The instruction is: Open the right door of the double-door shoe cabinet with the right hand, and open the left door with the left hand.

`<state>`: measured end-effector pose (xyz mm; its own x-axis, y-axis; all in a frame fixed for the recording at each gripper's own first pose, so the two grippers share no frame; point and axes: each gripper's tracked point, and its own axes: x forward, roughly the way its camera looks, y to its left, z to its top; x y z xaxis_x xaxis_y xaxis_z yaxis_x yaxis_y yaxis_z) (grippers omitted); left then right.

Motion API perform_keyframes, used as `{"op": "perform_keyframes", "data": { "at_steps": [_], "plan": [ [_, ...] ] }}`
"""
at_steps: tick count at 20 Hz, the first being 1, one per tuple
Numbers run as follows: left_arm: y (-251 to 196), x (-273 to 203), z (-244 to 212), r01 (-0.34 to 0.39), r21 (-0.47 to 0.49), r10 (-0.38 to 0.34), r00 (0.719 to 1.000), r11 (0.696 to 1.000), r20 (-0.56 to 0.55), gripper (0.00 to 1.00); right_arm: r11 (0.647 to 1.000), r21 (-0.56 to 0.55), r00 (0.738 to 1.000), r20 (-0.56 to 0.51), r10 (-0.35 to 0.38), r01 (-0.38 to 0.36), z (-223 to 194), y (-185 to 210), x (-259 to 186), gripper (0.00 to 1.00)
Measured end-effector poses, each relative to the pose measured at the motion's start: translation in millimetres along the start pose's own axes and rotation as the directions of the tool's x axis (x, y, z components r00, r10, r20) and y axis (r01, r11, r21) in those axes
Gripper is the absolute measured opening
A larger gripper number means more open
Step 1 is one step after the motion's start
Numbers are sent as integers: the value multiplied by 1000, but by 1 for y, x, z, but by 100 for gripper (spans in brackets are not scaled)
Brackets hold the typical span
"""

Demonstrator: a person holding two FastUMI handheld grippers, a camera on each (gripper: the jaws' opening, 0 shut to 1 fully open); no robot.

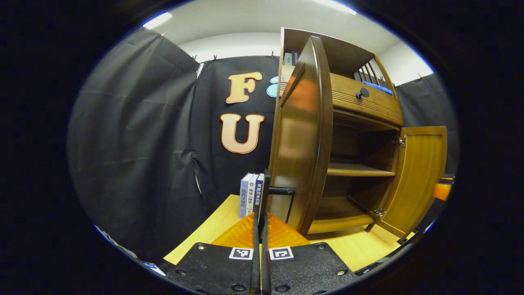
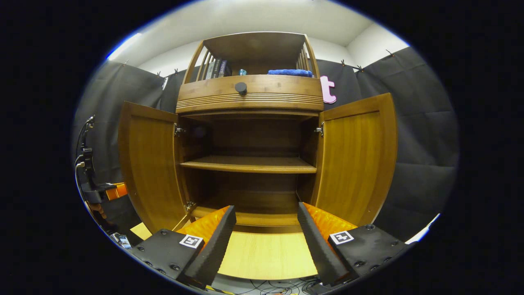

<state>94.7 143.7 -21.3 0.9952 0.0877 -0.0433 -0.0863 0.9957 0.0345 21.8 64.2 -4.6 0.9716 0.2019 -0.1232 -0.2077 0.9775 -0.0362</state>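
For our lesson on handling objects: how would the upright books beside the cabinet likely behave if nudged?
The books stand upright on narrow bases, so a sideways push would probably tip them. They look stiff, not floppy. The open left door beside them may stop a fall that way.

- Bright, even overhead light; white ceiling strip lamp (image 1: 157, 19) glows upper left.
- Glare streak on glossy brown wooden cabinet door (image 1: 301, 139).
- Cabinet interior shadowed.
- Strong fisheye bending at edges; focus sharp throughout.
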Motion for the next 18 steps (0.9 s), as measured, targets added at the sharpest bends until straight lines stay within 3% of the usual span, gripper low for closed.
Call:
{"op": "perform_keyframes", "data": {
  "at_steps": [5,11,14,18],
  "plan": [
    [7,-1,1,52,19,-52,999,998,0,0,1000,-15,1000,5,-3,3,-3,33,-6,89],
    [33,-29,-3,0,2,0,1000,1000,-22,0,1000,-22,1000,23,-6,7,-2,50,-9,89],
    [28,-54,-3,-4,-40,3,999,999,-39,2,1000,-21,1000,20,-3,3,-1,52,-6,90],
    [11,-72,20,0,-25,0,1000,1000,-15,0,1000,-28,1000,27,4,-4,3,53,-4,89]
  ]
}}
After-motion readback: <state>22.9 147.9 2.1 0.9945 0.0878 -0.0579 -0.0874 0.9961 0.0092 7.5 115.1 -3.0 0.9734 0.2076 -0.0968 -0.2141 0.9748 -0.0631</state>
